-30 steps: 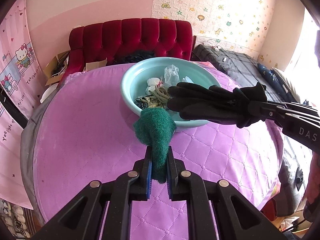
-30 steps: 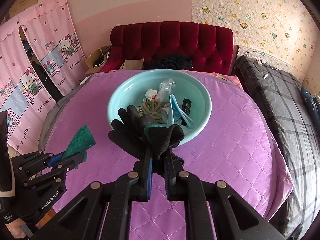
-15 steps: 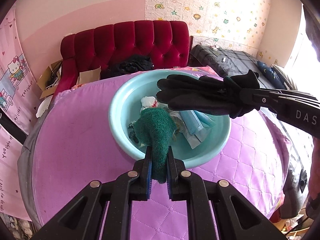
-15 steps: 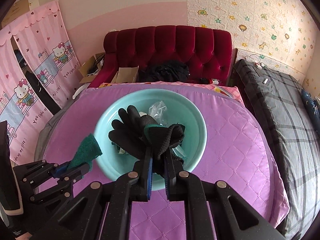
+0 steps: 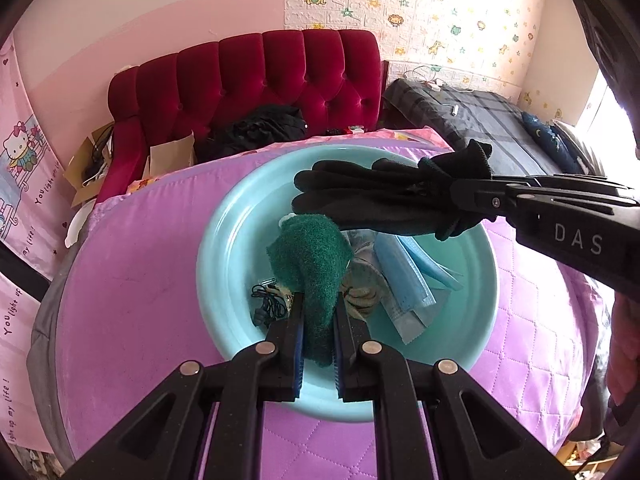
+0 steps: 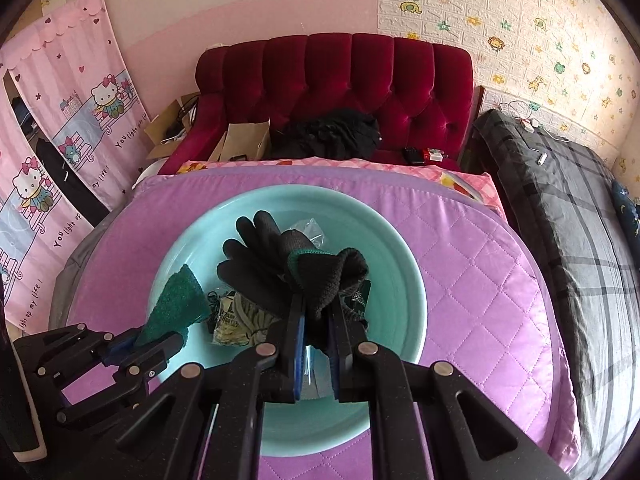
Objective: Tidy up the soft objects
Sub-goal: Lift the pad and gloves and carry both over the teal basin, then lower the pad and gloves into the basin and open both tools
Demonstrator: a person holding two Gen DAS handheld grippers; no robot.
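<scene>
I have the left gripper (image 5: 318,312) over the near part of the basin (image 5: 224,240), the scouring pad (image 5: 310,256) sticking forward from it. To its right and further ahead, the right gripper (image 6: 316,312) carries the gloves (image 6: 276,264) above the basin. Below lie face masks (image 5: 404,276) right of my left gripper, earphones (image 5: 268,304) left of it. The sofa (image 6: 336,76) stands beyond the table (image 6: 472,264)

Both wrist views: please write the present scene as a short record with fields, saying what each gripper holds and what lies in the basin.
left gripper: shut on green scouring pad, above basin
right gripper: shut on black gloves, above basin
basin: light blue, on purple quilted cover
basin contents: blue face masks, black earphones, other small items hard to identify
background: red sofa
</scene>
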